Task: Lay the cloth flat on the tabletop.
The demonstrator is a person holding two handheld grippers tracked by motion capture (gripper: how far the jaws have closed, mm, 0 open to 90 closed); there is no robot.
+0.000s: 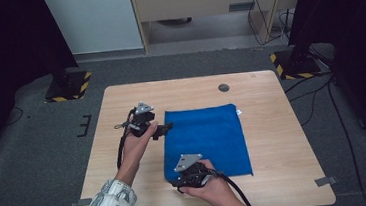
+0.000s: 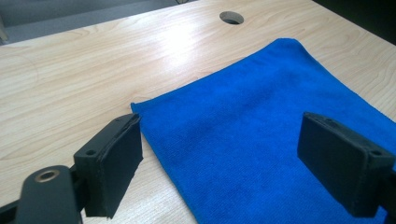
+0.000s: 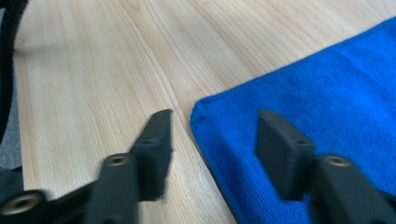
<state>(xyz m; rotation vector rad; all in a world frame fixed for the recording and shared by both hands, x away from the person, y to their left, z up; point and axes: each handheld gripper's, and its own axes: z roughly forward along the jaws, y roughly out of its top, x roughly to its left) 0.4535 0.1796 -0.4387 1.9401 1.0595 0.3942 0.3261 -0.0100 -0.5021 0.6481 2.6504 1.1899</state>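
Desk (image 1: 273, 125): light wood top, takes up most of the high view; round cable hole (image 1: 224, 87) near far edge, centre.
Cloth (image 1: 209, 141): blue, flat on desk, roughly mid-desk, slightly toward the near edge; far corners squared, small white tag at far right corner.
L forearm: patterned sleeve, comes in from the bottom left of the high view.
L hand-held gripper (image 1: 166, 129): at cloth's left edge, about halfway along it, pointing right across cloth. Jaws wide apart in left gripper view (image 2: 233, 158); one jaw over bare wood just beside cloth's corner, other over the blue. Nothing pinched; touching cloth or not, can't tell.
R hand-held gripper (image 1: 180, 183): at cloth's near left corner. In right gripper view (image 3: 212, 149) jaws partly open, straddling that corner, one over wood, one over cloth. Pads not pressing on cloth.
Cable: black, trails from each hand-held gripper toward the person.
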